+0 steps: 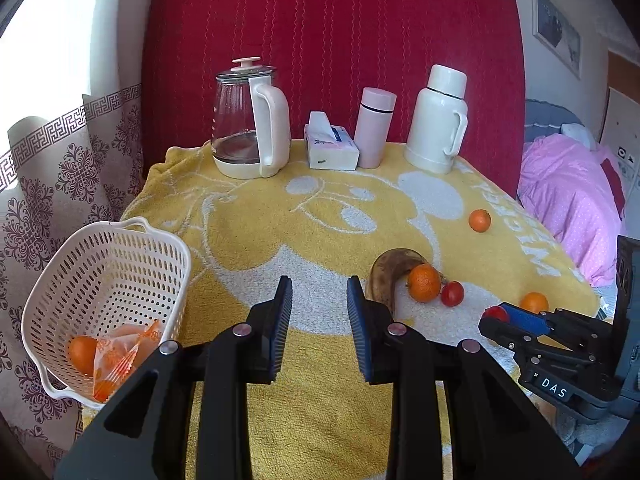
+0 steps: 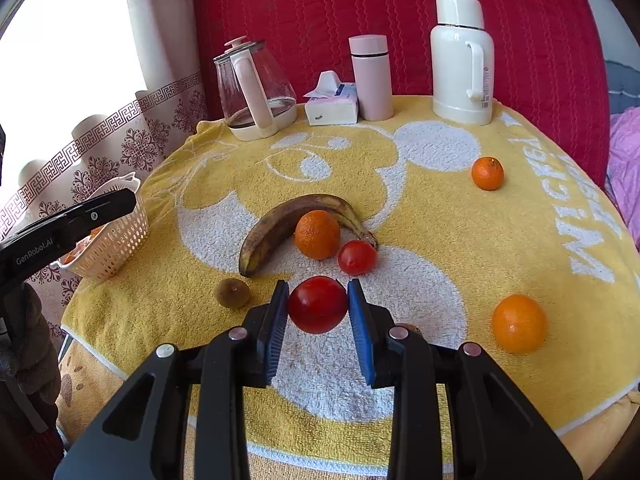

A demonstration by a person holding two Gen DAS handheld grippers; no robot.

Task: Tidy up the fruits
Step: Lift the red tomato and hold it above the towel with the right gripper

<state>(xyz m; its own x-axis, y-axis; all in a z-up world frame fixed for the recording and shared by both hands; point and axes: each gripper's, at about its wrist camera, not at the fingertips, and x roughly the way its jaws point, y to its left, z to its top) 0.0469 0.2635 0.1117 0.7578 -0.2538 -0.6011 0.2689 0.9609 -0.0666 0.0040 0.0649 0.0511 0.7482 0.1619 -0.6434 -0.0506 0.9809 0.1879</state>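
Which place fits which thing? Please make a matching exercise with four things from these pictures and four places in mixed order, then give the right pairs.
Things:
1. red tomato
2. banana
3. tissue box
4. white basket

Places:
A. between kettle and pink bottle
B. at the table's left edge
C. between the right gripper pads
D. curved around an orange

Pairs: 1-C, 2-D, 3-A, 4-B

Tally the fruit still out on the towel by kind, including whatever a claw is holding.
Oranges: 3
Tomatoes: 2, one in the right claw
Banana: 1
Kiwi: 1
Total: 7
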